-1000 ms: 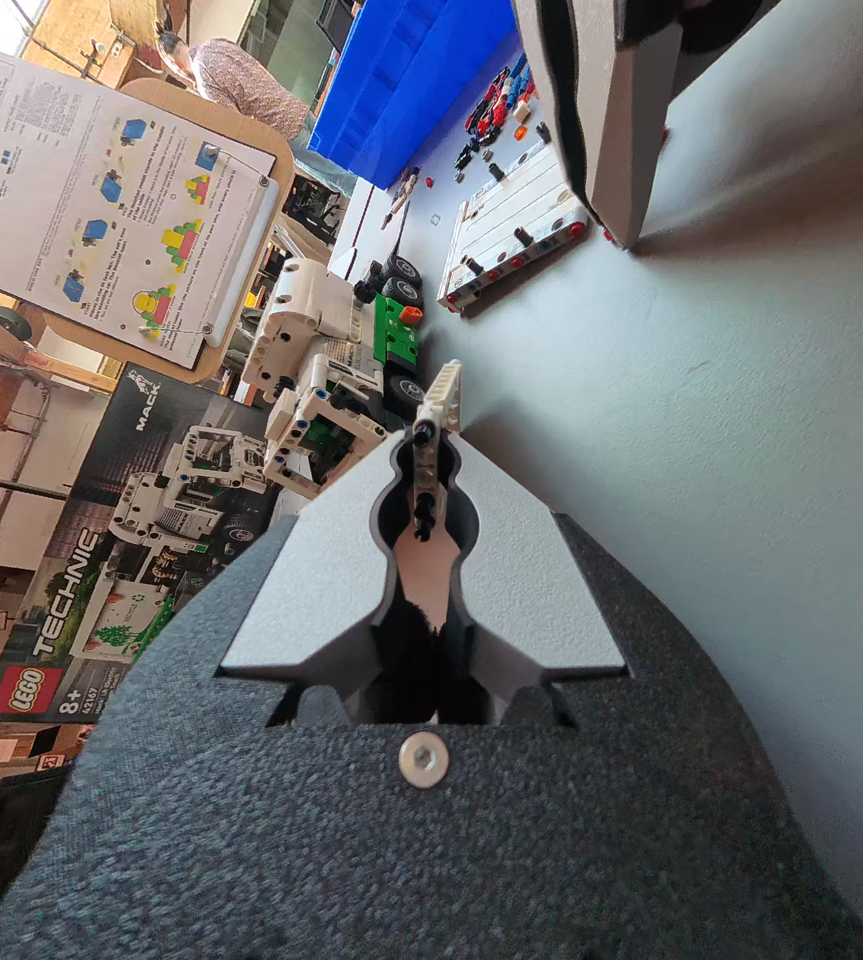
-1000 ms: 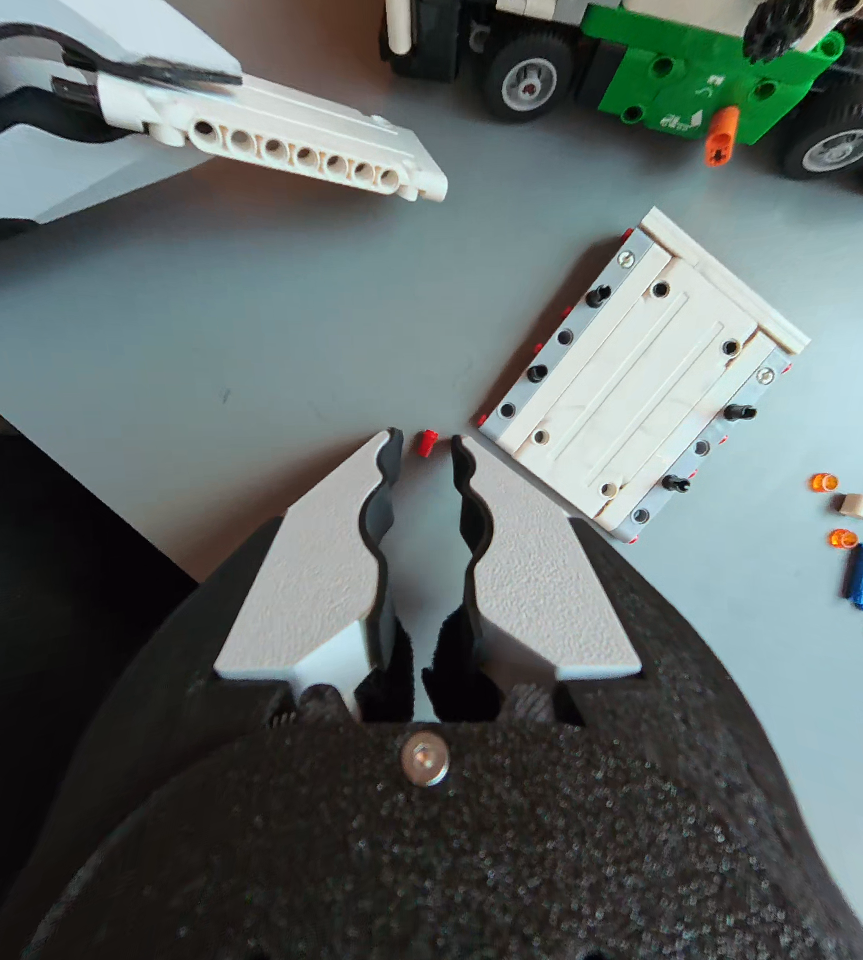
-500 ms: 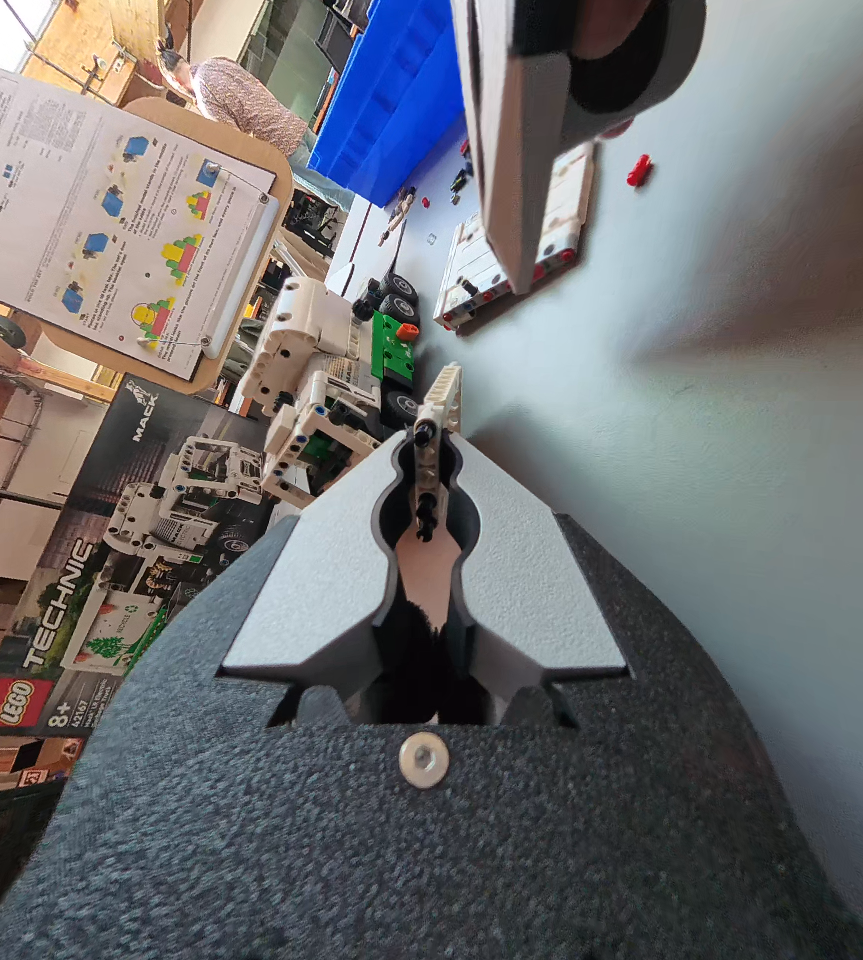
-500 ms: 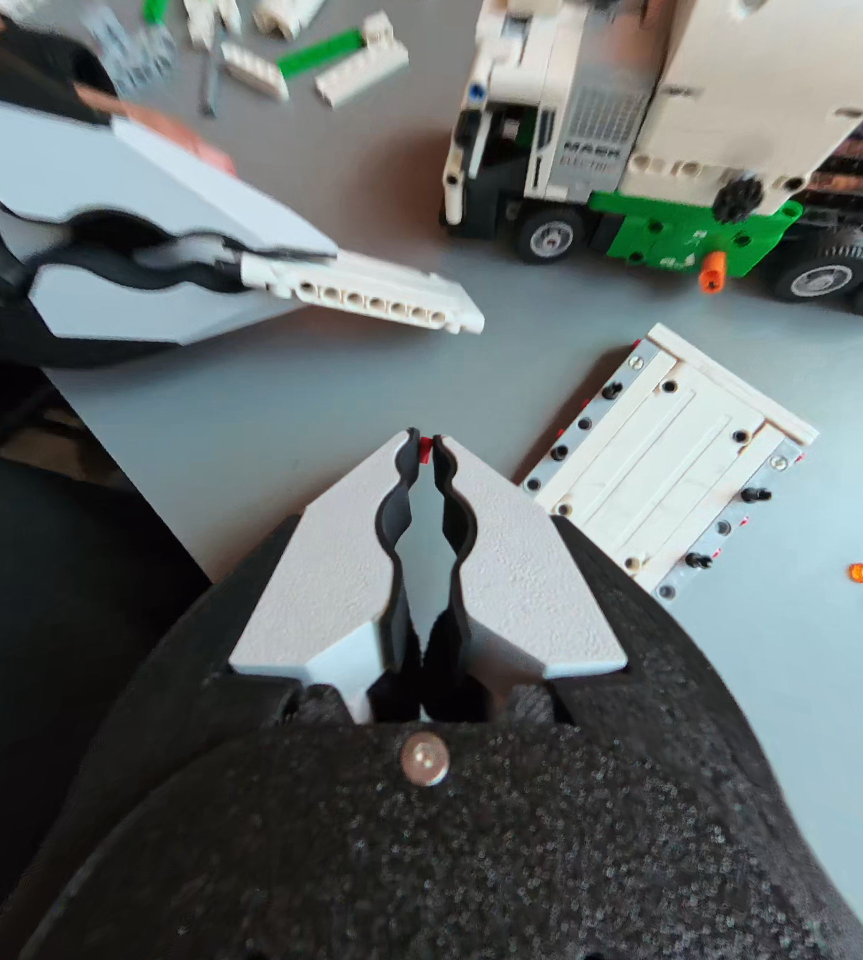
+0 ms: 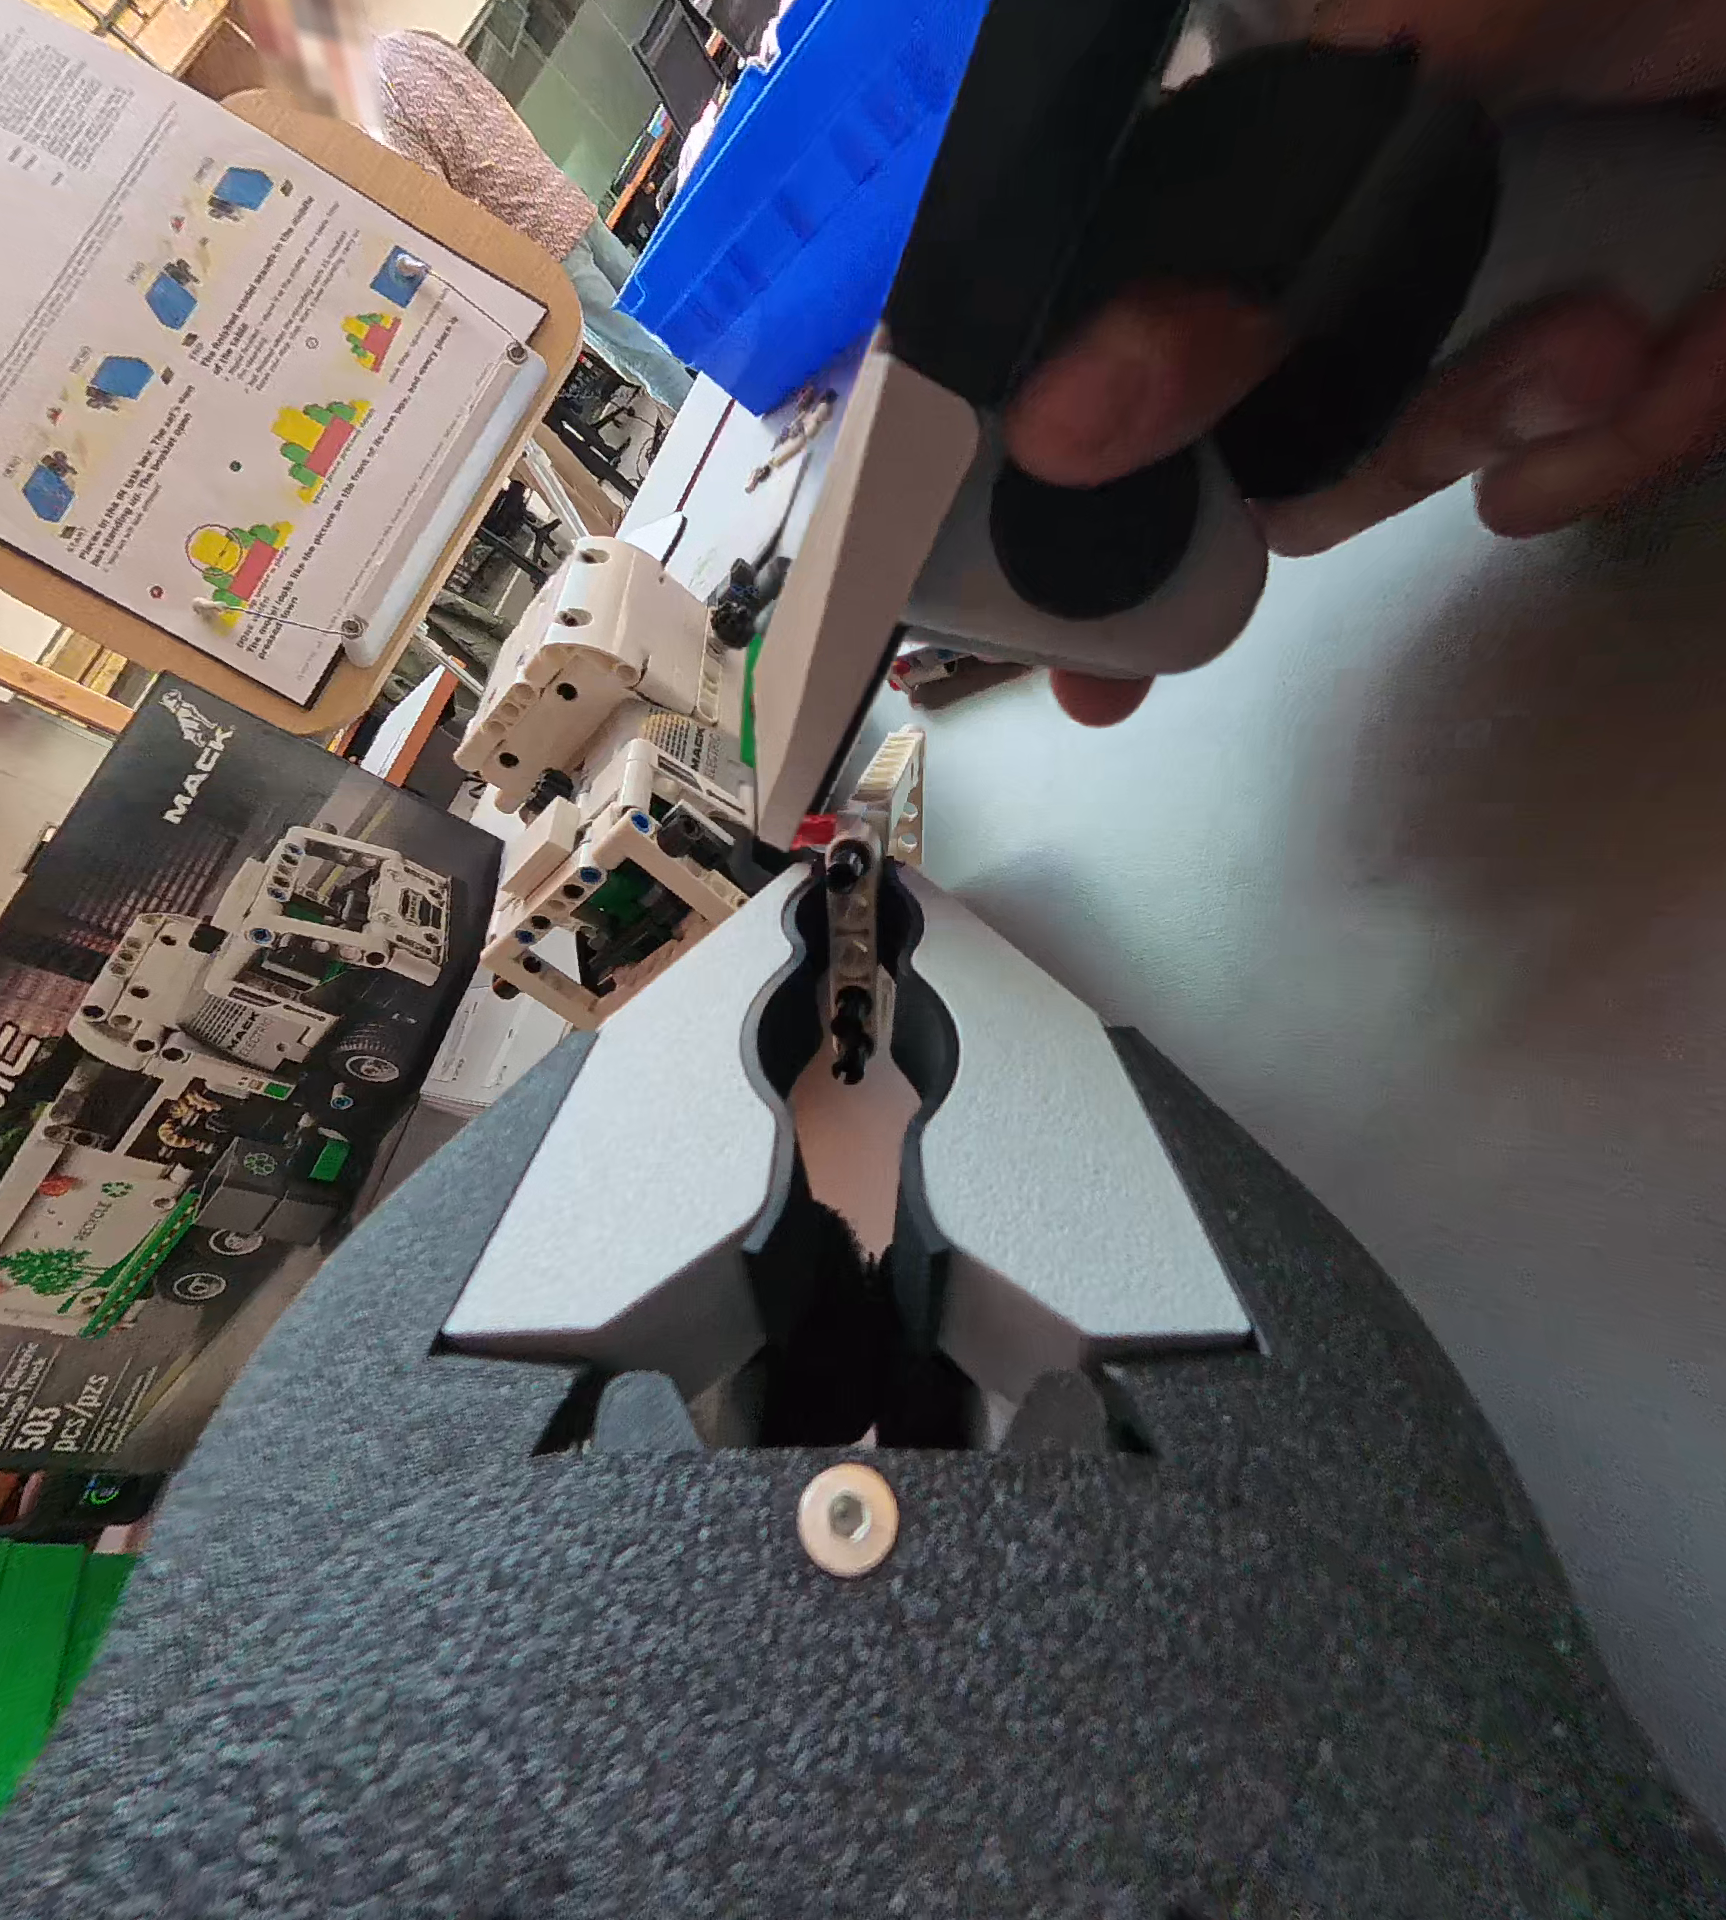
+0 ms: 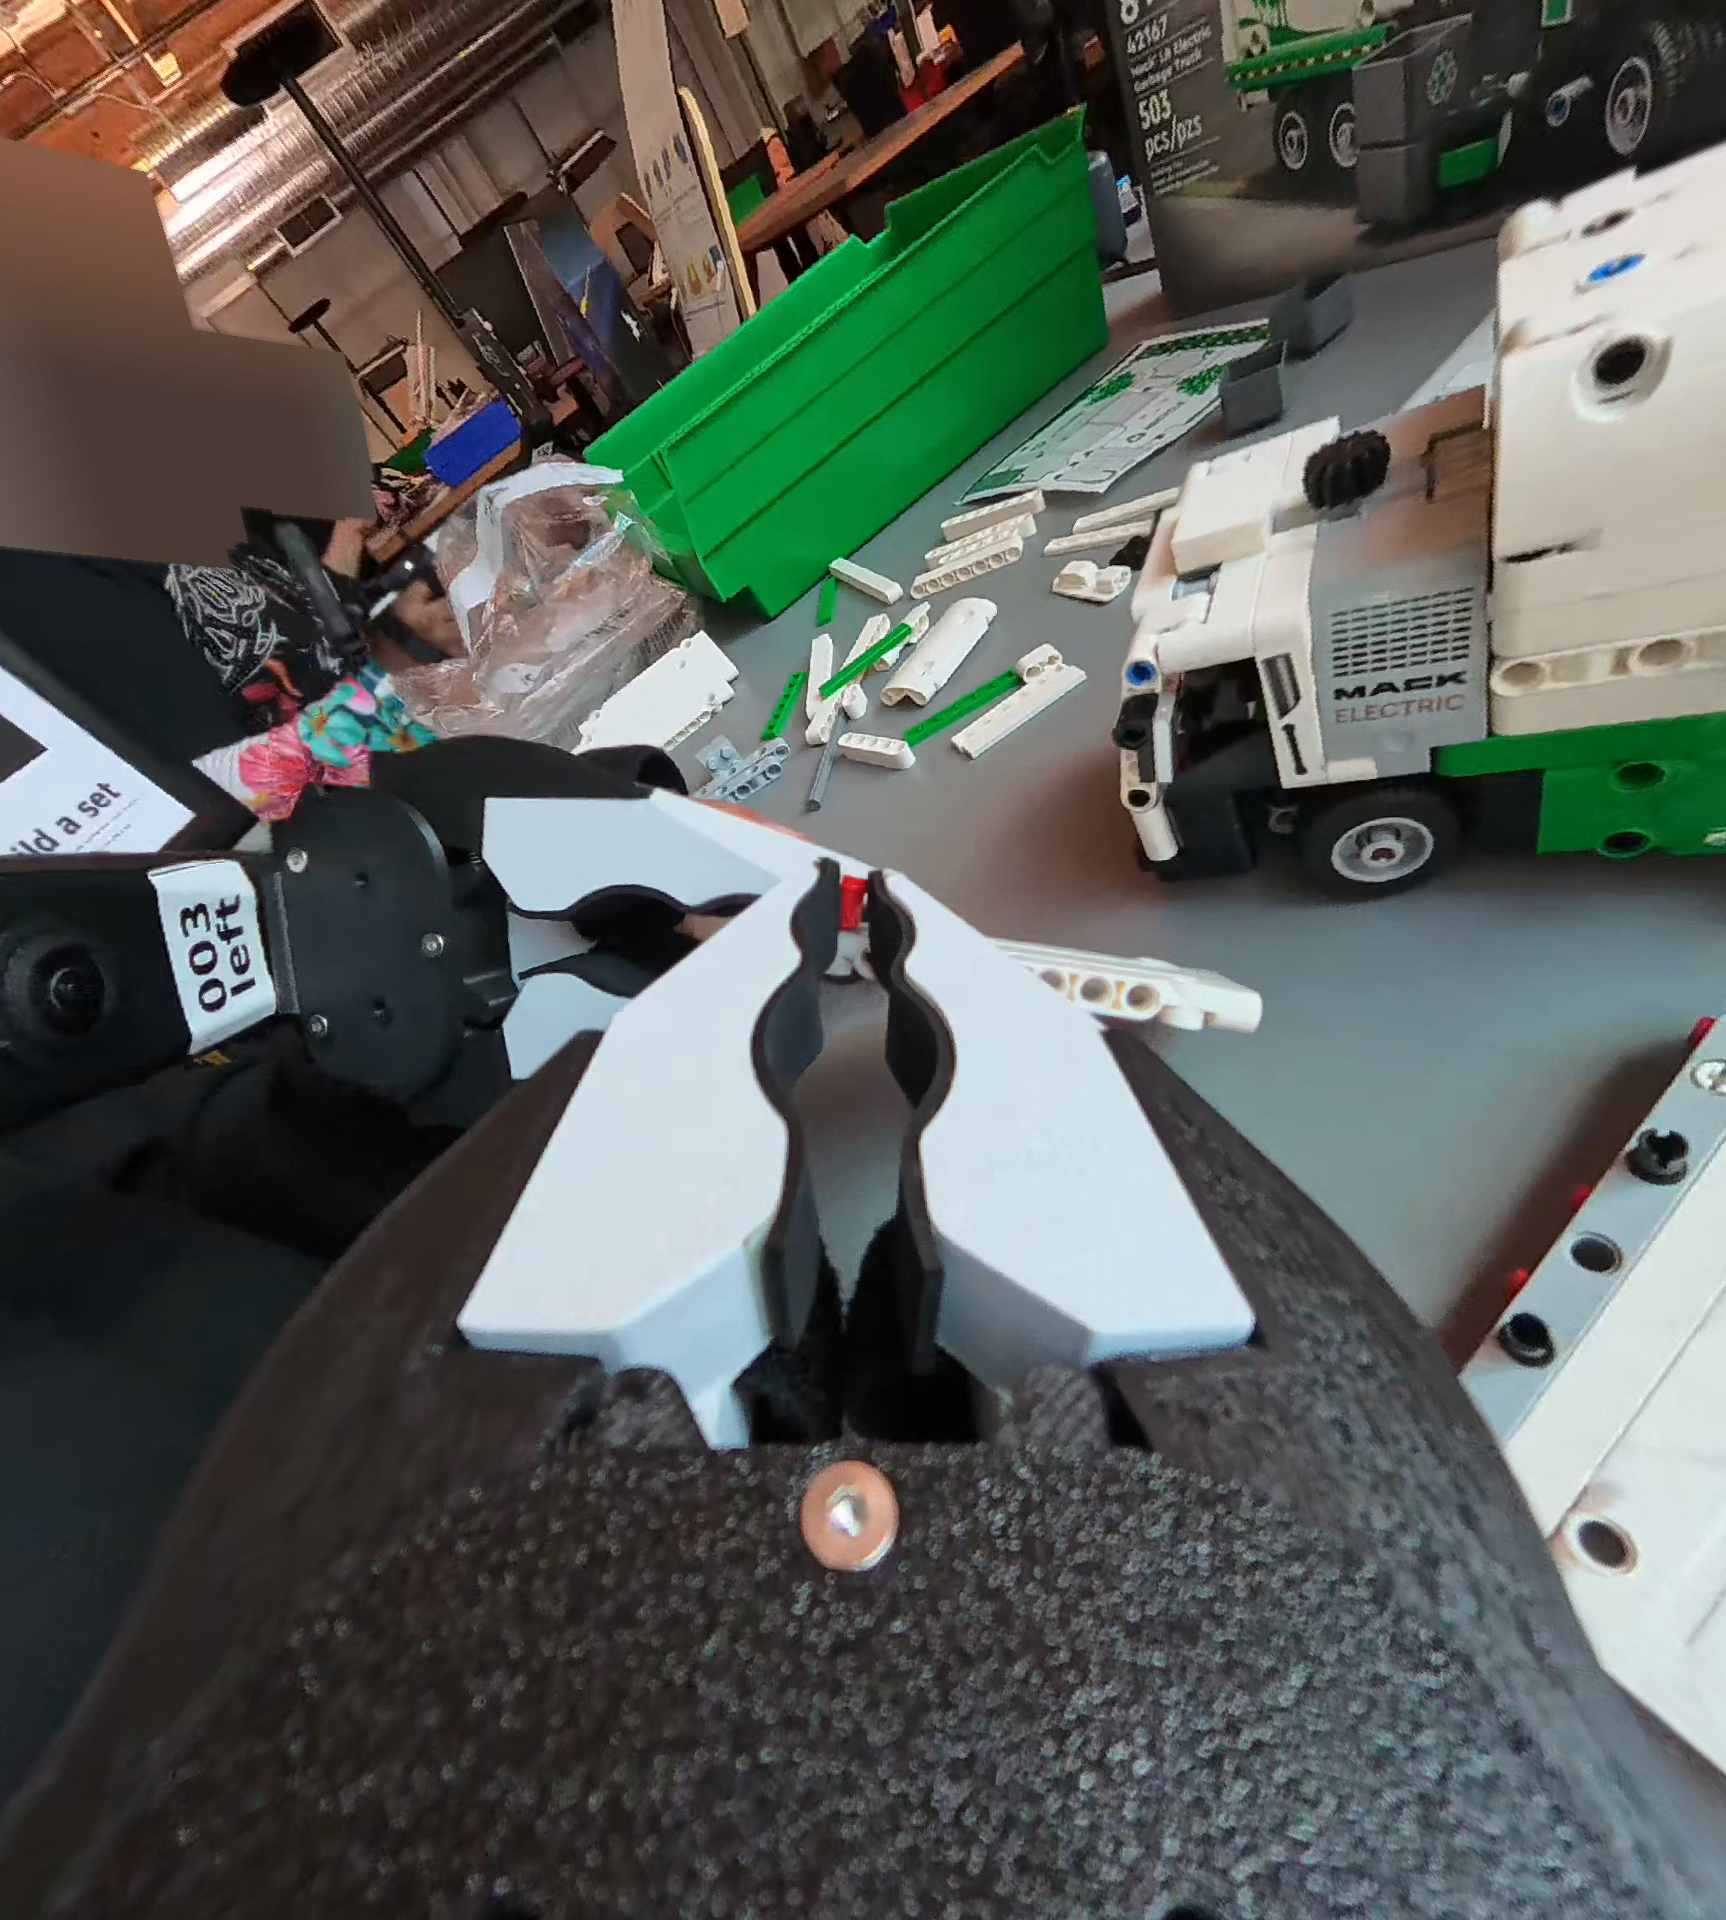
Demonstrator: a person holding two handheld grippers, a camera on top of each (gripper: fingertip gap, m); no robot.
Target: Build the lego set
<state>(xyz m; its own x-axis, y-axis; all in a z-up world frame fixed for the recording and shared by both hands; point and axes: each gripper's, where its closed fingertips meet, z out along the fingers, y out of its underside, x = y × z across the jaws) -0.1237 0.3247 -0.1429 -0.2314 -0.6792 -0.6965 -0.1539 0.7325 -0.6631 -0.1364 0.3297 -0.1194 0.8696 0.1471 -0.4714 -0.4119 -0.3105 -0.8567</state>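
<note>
The left gripper [image 5: 854, 883] is clenched on a white beam [image 5: 895, 774], a long holed panel piece with black pins along its near edge; both pads press its sides, and the beam sticks out past the fingertips above the grey table [image 5: 1461, 1039]. From the right wrist view the same beam [image 6: 1139, 992] reaches out to the right, clear of the tabletop.

The right gripper [image 6: 848, 899] is closed on a small red pin [image 6: 851, 886], pinched right at the tips of its black pads. It holds the pin [image 5: 815, 828] against the near end of the beam, just beside the left gripper's fingertips; I cannot tell whether the pin has entered a hole. A hand [image 5: 1461, 416] wraps the right gripper's handle.

Behind them stands a white and green truck [image 6: 1461, 675], with loose white and green parts [image 6: 942, 665] scattered on the table to its left and a green bin [image 6: 869, 364] farther back. A white panel [image 6: 1690, 1351] edged in grey lies to the right of the right gripper. The set's box [image 5: 163, 1039] and an instruction sheet [image 5: 163, 312] on a board stand at the table's far side.
</note>
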